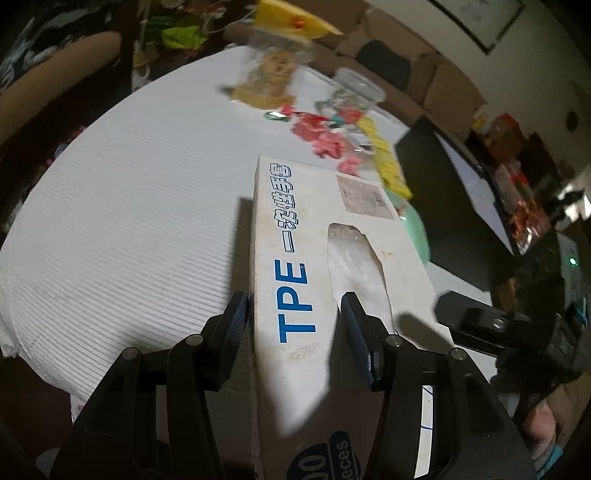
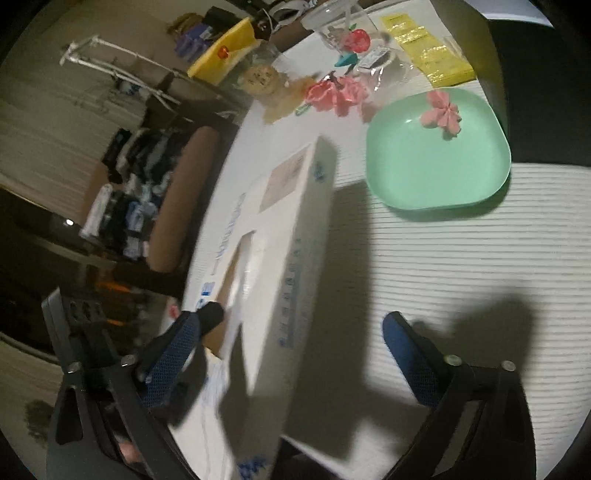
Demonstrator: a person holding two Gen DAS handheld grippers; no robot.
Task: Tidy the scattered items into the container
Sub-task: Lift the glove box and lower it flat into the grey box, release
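A white glove box printed "TPE" [image 1: 295,266] stands on the white table, and it also shows in the right wrist view [image 2: 280,236]. My left gripper [image 1: 291,317] is shut on its near end, one finger against the box's side and one in the top opening. My right gripper [image 2: 291,332] is open, its jaws wide either side of the box's near end. A mint green dish [image 2: 436,170] holds one pink flower piece [image 2: 443,110]. More pink pieces [image 2: 336,94], yellow packets [image 2: 428,48] and small clips lie scattered beyond it.
A clear plastic cup [image 2: 332,22] and a snack bag [image 1: 269,77] lie at the table's far side. A yellow box [image 1: 291,18], cardboard boxes and a dark monitor [image 1: 454,192] stand past the table edge. A brown chair [image 2: 181,195] is at the left.
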